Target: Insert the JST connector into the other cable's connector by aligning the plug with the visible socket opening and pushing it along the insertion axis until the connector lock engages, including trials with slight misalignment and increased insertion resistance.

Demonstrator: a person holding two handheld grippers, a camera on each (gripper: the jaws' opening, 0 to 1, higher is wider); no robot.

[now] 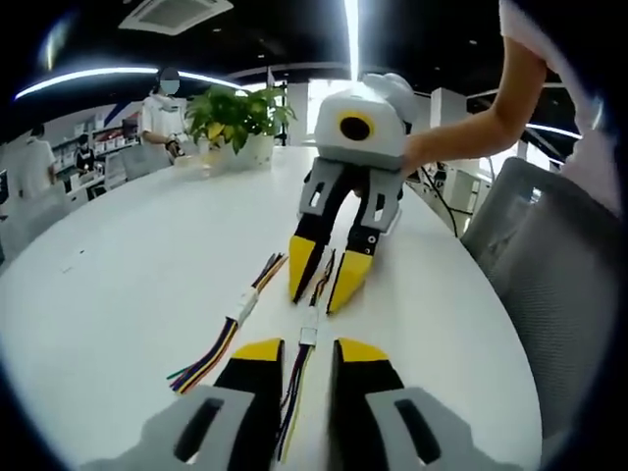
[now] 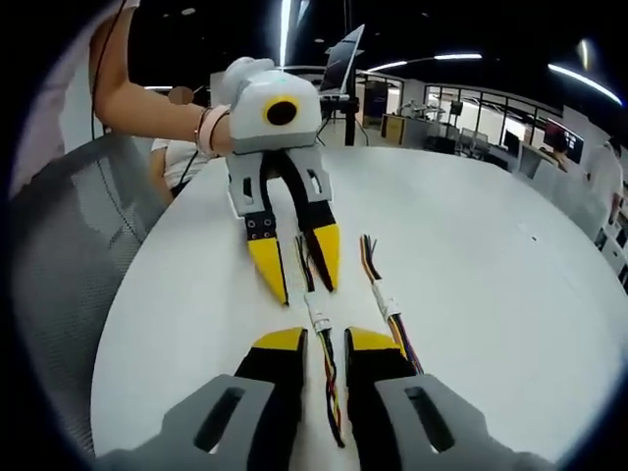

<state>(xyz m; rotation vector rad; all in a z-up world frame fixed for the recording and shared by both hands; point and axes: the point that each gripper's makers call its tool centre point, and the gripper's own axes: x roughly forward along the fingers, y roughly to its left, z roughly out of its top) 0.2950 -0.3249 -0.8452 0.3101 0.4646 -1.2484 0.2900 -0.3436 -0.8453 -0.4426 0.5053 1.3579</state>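
JST connector (image 1: 308, 335) white, apparently mated, multicoloured wires running from both ends

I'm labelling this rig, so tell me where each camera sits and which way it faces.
Left gripper view: rides the left gripper, facing along the white table at the right gripper; a forearm shows.
Right gripper view: rides the right gripper, facing back at the left gripper.
Shared: the joined cable between both, and the spare cable.

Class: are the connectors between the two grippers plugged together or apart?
Plugged together, it seems: the connectors form one white block, wires running to the left gripper and right gripper.
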